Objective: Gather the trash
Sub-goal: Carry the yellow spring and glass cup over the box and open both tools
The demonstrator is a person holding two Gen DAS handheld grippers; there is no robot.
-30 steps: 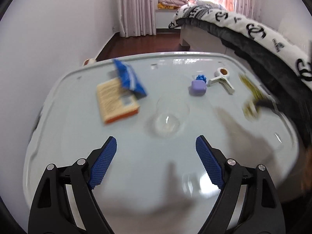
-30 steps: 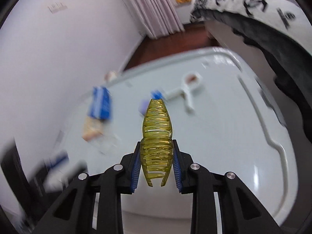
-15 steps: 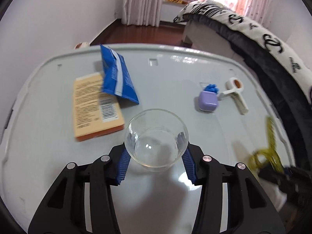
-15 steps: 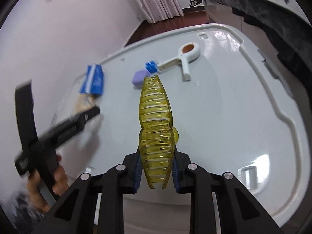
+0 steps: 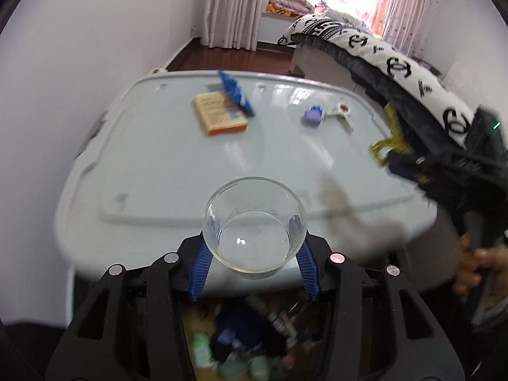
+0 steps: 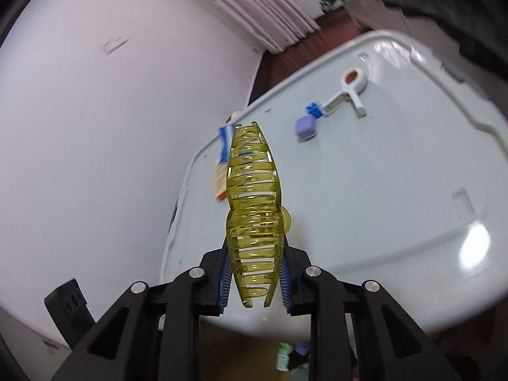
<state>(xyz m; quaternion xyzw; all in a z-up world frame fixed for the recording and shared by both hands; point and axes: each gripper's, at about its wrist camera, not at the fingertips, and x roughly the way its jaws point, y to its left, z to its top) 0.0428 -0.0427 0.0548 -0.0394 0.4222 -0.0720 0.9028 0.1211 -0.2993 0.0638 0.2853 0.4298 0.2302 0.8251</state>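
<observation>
Your left gripper (image 5: 254, 247) is clamping a clear glass cup (image 5: 254, 227) between its blue pads (image 5: 200, 265), one pad pressing each side of the cup's wall. You are holding the cup upright, mouth towards the camera, over the near edge of the pale table (image 5: 152, 165). Below the gripper, past the table's edge, a blurred heap of bottles and small items (image 5: 241, 343) is showing; what holds them cannot be told.

Your right gripper (image 6: 254, 273) is squeezing a yellow translucent hair claw (image 6: 254, 209), its jaws nearly together with the claw's base pinched between them and the toothed body sticking out forward above the table (image 6: 397, 190). In the left wrist view that same gripper (image 5: 393, 155) is appearing blurred at the right, off the table's right edge, with your hand (image 5: 476, 263) on its handle below.

Farther out on the table, an orange-edged booklet (image 5: 219, 112) is lying flat with a blue wrapper (image 5: 236, 92) resting partly on its far corner. To the right of these, well apart, a small purple block (image 5: 312, 116) is sitting just beside a white clip (image 5: 343, 116) with a blue tip. Beyond the table, a bed with a black-and-white patterned blanket (image 5: 397, 63) is running along the right, and pink curtains (image 5: 231, 3) are hanging at the far window.
</observation>
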